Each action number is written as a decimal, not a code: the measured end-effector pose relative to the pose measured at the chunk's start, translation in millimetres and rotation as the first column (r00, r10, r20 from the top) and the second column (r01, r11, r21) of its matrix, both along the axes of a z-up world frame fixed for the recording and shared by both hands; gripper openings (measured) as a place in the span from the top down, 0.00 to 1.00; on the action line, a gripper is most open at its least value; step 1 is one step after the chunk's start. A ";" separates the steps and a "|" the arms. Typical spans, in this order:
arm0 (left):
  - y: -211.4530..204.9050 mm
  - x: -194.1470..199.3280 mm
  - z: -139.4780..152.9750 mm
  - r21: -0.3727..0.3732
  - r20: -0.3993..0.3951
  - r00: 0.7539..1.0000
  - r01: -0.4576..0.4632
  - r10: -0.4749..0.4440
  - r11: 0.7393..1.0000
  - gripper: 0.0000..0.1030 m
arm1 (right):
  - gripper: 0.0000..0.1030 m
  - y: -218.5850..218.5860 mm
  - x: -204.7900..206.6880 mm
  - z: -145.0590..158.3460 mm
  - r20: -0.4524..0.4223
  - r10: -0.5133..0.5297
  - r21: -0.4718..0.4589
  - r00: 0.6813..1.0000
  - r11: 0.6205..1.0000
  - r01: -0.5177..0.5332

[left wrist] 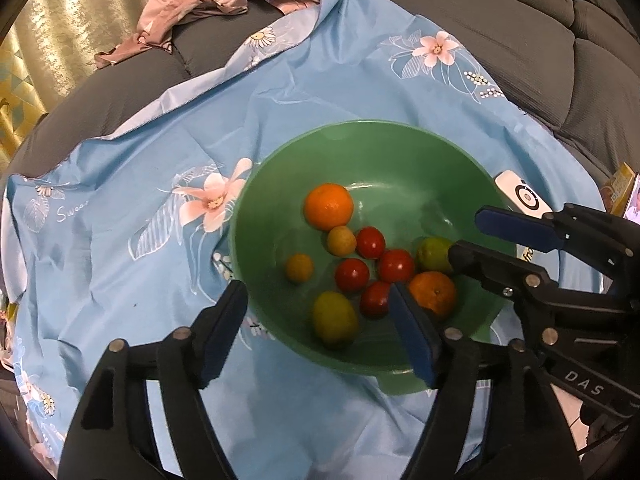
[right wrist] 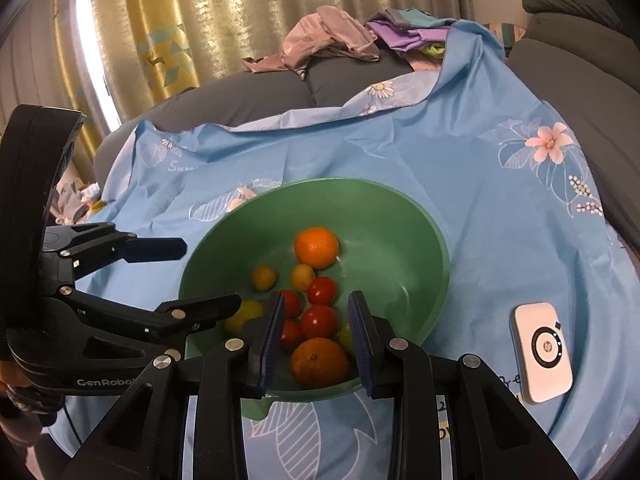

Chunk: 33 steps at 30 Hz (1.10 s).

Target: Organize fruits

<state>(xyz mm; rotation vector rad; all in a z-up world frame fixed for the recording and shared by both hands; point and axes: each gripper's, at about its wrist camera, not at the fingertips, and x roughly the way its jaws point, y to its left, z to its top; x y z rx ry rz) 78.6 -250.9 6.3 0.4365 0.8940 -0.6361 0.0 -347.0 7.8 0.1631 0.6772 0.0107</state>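
A green bowl [left wrist: 280, 216] sits on a blue floral cloth and also shows in the right wrist view [right wrist: 400, 216]. It holds two oranges [left wrist: 329, 206] [right wrist: 319, 362], several red tomatoes [left wrist: 352, 274] [right wrist: 319, 321] and several small yellow-green fruits [left wrist: 334, 317] [right wrist: 263, 278]. My left gripper [left wrist: 316, 312] is open and empty over the bowl's near rim. My right gripper [right wrist: 316, 312] is open and empty above the near orange; in the left wrist view it reaches in from the right [left wrist: 470, 236].
A white round-buttoned device [right wrist: 542, 356] lies on the cloth [right wrist: 460, 152] right of the bowl. The cloth covers a grey sofa [left wrist: 520, 20]. Crumpled clothes [right wrist: 332, 36] lie at the back, before a gold curtain [right wrist: 200, 8].
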 end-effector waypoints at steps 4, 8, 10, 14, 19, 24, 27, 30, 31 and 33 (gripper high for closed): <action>4.1 -3.7 5.6 -0.008 0.005 1.000 -0.008 0.008 1.000 0.27 | 0.69 1.7 -4.4 6.0 0.009 -0.002 -0.009 1.000 1.000 0.002; 6.4 -7.4 11.3 -0.009 0.020 1.000 -0.018 0.018 1.000 0.20 | 0.69 4.1 -8.0 12.3 0.017 -0.006 -0.018 1.000 1.000 0.006; 8.2 -9.0 14.5 -0.012 0.026 0.999 -0.023 0.023 1.000 0.18 | 0.69 5.2 -10.1 15.8 0.021 -0.008 -0.024 1.000 1.000 0.009; 10.7 -13.9 21.9 -0.018 0.040 0.999 -0.033 0.034 0.999 0.15 | 0.69 6.0 -12.8 21.8 0.025 -0.015 -0.036 1.000 0.999 0.016; 13.4 -15.7 30.8 0.006 0.070 0.995 -0.075 0.075 0.997 0.01 | 0.64 5.8 -13.9 30.6 -0.006 -0.041 -0.062 0.999 0.997 0.041; 16.9 -16.7 47.0 -0.007 0.048 0.994 -0.099 0.100 0.995 0.01 | 0.55 1.0 -12.2 46.5 -0.053 -0.044 -0.075 0.998 0.996 0.040; 16.8 -18.0 57.5 -0.032 0.023 0.994 -0.109 0.110 0.994 0.01 | 0.53 -1.6 -11.0 57.6 -0.069 -0.047 -0.088 0.997 0.995 0.041; 12.3 -19.0 61.9 -0.017 0.015 0.994 -0.104 0.104 0.994 0.01 | 0.52 -2.3 -11.6 66.4 -0.074 -0.040 -0.100 0.996 0.994 0.033; 10.5 -19.3 63.2 -0.009 0.017 0.995 -0.099 0.099 0.995 0.01 | 0.52 -2.5 -11.3 68.5 -0.077 -0.043 -0.107 0.996 0.994 0.035; 7.6 -18.4 64.4 -0.003 0.015 0.995 -0.095 0.095 0.995 0.01 | 0.52 -0.7 -10.0 71.6 -0.082 -0.034 -0.125 0.996 0.992 0.024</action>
